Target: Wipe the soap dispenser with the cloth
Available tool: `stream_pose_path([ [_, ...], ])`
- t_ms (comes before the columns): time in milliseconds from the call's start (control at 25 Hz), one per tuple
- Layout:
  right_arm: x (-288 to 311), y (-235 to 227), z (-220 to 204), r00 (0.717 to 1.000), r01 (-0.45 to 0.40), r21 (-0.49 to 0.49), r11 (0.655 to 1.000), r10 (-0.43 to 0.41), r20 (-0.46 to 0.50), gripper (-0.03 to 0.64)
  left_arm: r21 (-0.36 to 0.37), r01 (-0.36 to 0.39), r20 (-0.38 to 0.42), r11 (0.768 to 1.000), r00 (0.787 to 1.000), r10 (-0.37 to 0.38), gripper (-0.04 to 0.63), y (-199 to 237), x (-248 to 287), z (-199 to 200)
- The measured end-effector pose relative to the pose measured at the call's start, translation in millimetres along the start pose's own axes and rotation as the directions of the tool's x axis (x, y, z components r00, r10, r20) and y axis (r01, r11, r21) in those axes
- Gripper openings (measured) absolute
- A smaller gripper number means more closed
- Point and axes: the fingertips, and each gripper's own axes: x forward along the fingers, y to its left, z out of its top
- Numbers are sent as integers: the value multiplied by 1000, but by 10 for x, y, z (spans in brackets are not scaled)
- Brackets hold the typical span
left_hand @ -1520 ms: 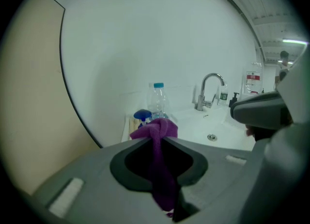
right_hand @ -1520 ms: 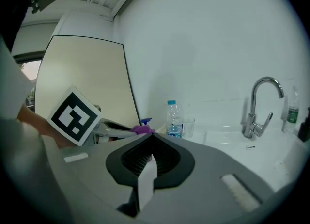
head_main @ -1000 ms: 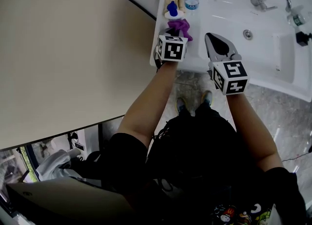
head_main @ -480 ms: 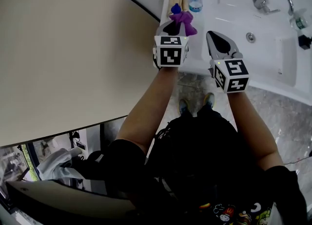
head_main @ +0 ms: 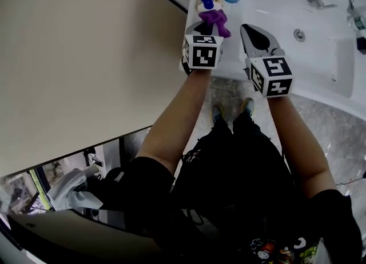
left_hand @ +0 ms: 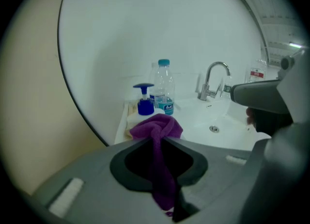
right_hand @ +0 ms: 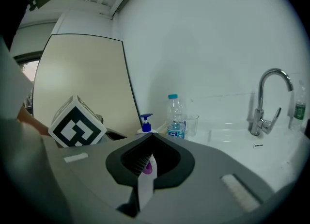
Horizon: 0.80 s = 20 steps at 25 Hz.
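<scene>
Holds purple cloth [left_hand: 157, 127] pinched in left gripper [left_hand: 158, 139] — near blue soap dispenser [left_hand: 145, 103]. Has right gripper [right_hand: 148, 138] closed, empty.

Brightly, evenly lit at glossy white ceramic sink [head_main: 320, 57]; dim below. Fisheye-warped, black-cornered, blurred up close in gripper views.

A crumpled purple cloth [left_hand: 156, 126] hangs clamped in the left gripper [left_hand: 159, 143], near the upright blue-pump soap dispenser [left_hand: 145, 100].
</scene>
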Motion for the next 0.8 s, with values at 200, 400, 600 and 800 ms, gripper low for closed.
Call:
stream_pose_path([
  [200,60,-27,-84,1000,-4,14,1000,4,-15,23,34,37,-89,999,995,-34,68,-78,191,-273],
  [400,44,-59,-121,1000,-2,22,1000,2,-20,23,20,56,-164,998,985,-52,68,-122,298,-475],
  [600,-10,-149,-84,1000,11,32,999,-11,-4,23,19,88,-137,996,987,-85,68,-260,264,-317],
  [800,-129,-306,-43,999,33,44,998,-33,12,23,42,141,-46,989,989,-139,68,-575,245,189],
])
